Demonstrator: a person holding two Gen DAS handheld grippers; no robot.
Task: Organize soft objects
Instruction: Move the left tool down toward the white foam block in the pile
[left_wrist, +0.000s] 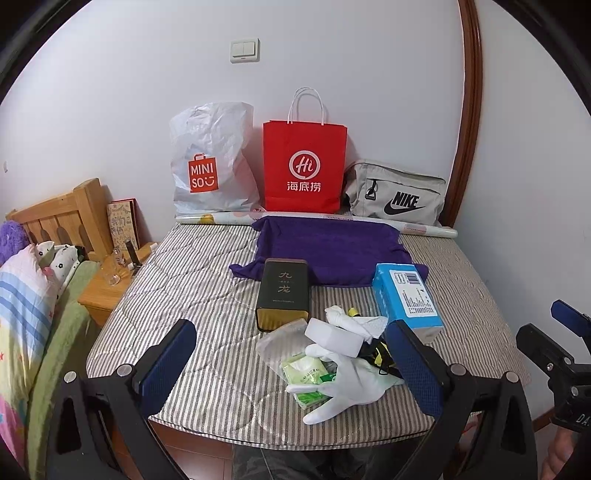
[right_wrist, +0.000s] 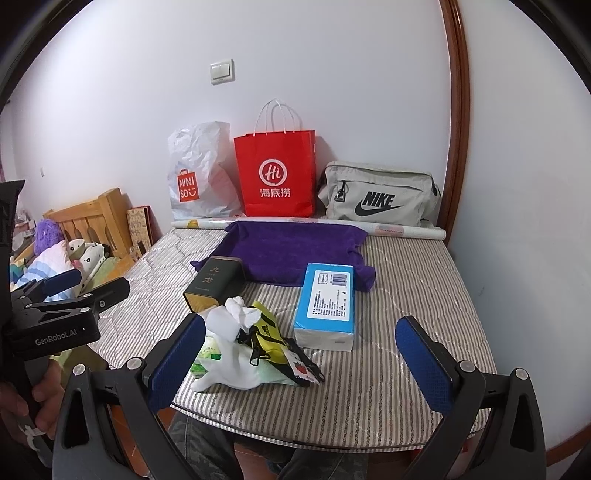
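A pile of soft things lies near the front edge of the striped mattress (left_wrist: 192, 280): a white glove (left_wrist: 343, 384), a green tissue pack (left_wrist: 308, 376), crumpled white cloth (left_wrist: 354, 319) and a yellow-black pouch (right_wrist: 267, 328). A purple towel (left_wrist: 328, 251) lies spread further back. A blue tissue pack (left_wrist: 406, 295) and a dark tea tin (left_wrist: 283, 291) stand between. My left gripper (left_wrist: 295, 358) is open, its fingers either side of the pile. My right gripper (right_wrist: 301, 350) is open and empty above the front edge, the pile (right_wrist: 240, 347) by its left finger.
A white Miniso bag (left_wrist: 212, 162), a red paper bag (left_wrist: 304, 166) and a grey Nike bag (left_wrist: 397, 194) stand along the back wall behind a rolled sheet (left_wrist: 424, 229). A wooden nightstand (left_wrist: 107, 284) and another bed (left_wrist: 33, 317) are at the left.
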